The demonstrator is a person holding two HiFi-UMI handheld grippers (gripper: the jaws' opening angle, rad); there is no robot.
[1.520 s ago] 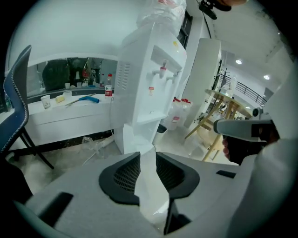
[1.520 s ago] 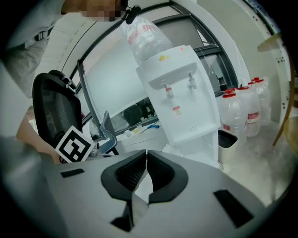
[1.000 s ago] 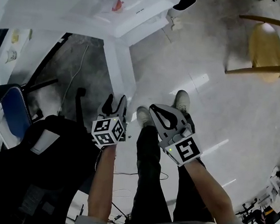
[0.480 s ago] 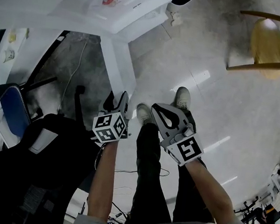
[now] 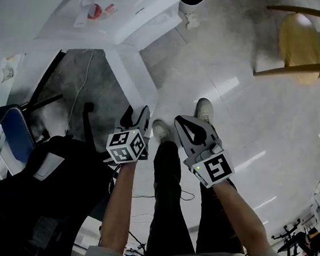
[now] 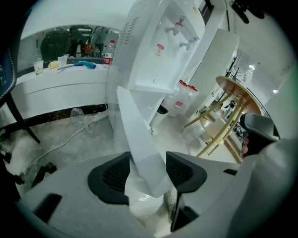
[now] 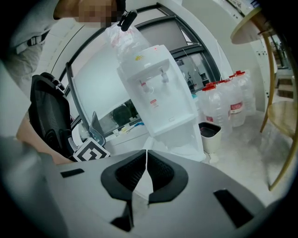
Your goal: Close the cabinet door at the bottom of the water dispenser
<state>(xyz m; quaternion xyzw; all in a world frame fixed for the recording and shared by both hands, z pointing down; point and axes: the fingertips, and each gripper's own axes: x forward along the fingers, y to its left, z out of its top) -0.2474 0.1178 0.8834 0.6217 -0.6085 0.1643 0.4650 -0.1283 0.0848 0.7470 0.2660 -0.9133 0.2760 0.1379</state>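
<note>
The white water dispenser (image 5: 104, 15) stands at the top left of the head view. Its bottom cabinet door (image 5: 132, 78) hangs open and juts out toward me. My left gripper (image 5: 136, 115) is just short of the door's free end. In the left gripper view the door (image 6: 139, 139) fills the gap between the jaws, which are opening; the pads (image 6: 111, 174) do not press on it. My right gripper (image 5: 188, 130) is to the right of the door, shut and holding nothing. It faces the dispenser (image 7: 158, 93), and its pads (image 7: 160, 172) meet at the tips.
A wooden chair (image 5: 306, 49) stands at the far right. A black office chair (image 5: 20, 195) and a blue seat (image 5: 11, 125) crowd my left. A cable (image 5: 81, 92) runs over the floor left of the door. Water bottles (image 7: 228, 102) and a small bin (image 7: 209, 132) stand beside the dispenser.
Both grippers have crept a little forward toward the dispenser. The head view has swung, so the dispenser and open door sit further left in it. The door has not moved.
</note>
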